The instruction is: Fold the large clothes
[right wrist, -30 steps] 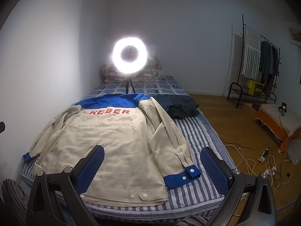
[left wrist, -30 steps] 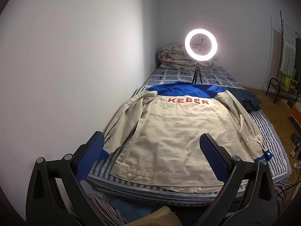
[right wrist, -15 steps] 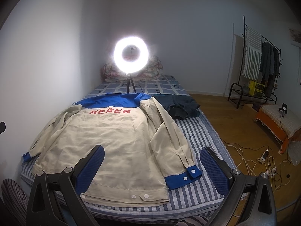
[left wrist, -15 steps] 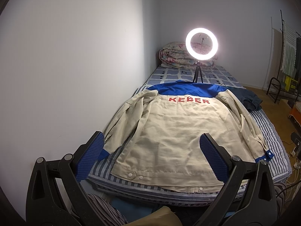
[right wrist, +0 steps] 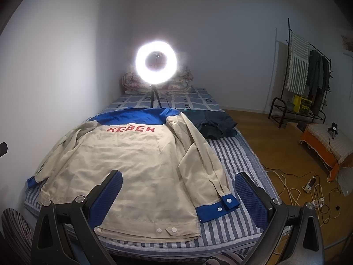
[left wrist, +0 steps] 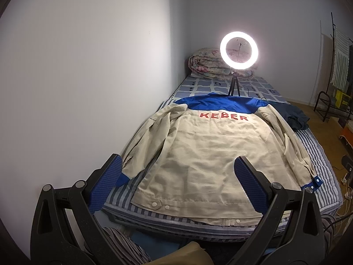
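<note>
Lying back-up and spread flat on the striped bed (left wrist: 313,150), the beige jacket (left wrist: 209,154) fills the ground ahead of both pairs of jaws, blue yoke farthest off, red lettering just below it, hem nearest. Woven cloth, creased, limp-looking; judged light and soft, likely to sag and trail when lifted, not slippery. Snap hardware at hem and cuffs is the only stiff part.

Best holds, by my reading: the blue cuff (right wrist: 217,207) lying just ahead of the right gripper (right wrist: 178,196), slightly toward its outer jaw; the other cuff (left wrist: 123,180) beside the inner face of the left gripper's (left wrist: 177,183) outer jaw. Doubled cuff fabric should pinch firmly.

Both grippers' jaws stand spread wide, nothing between them, hovering short of the hem.

Beyond the collar: ring light (left wrist: 238,50) on tripod, rolled quilt (left wrist: 207,66) behind it. Dark garment (right wrist: 211,125) beside the far right sleeve.

Against the earlier frames: almost no change. Jacket lies the same; both views shift only slightly.
</note>
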Available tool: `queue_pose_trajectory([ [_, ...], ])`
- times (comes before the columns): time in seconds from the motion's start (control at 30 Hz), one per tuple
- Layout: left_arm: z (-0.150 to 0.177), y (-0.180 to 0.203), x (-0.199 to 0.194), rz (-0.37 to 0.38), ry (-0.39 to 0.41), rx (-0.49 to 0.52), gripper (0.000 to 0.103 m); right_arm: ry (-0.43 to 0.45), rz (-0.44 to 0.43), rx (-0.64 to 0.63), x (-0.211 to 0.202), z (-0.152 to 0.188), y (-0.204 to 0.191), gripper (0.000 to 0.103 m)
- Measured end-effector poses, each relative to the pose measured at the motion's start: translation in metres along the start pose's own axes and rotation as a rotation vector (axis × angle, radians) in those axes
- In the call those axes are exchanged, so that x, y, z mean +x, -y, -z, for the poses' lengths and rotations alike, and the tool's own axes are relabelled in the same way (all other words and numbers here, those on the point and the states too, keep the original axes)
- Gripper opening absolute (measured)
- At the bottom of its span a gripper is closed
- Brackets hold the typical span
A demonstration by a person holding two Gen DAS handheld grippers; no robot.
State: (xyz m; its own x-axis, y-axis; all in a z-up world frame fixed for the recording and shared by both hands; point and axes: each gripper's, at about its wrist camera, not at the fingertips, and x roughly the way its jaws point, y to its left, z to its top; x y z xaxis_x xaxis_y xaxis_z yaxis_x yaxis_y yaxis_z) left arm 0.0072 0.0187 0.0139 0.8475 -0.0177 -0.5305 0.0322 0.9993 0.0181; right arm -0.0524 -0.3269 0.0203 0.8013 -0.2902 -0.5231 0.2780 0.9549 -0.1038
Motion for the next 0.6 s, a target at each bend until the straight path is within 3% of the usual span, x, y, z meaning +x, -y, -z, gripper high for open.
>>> queue_pose_trajectory([
  [0.3,0.009,-0.010,0.003,-0.024,-0.004,-0.016,0.103,0.015,-0.042,-0.043,0.002,-0.009,-0.024,0.103],
  [0.43,0.016,-0.014,0.002,-0.026,-0.015,-0.032,0.103,0.051,-0.132,-0.076,0.004,-0.019,-0.041,0.103],
  [0.6,0.037,-0.017,-0.006,-0.057,-0.029,-0.032,0.103,0.125,-0.304,-0.122,0.009,-0.034,-0.067,0.103],
])
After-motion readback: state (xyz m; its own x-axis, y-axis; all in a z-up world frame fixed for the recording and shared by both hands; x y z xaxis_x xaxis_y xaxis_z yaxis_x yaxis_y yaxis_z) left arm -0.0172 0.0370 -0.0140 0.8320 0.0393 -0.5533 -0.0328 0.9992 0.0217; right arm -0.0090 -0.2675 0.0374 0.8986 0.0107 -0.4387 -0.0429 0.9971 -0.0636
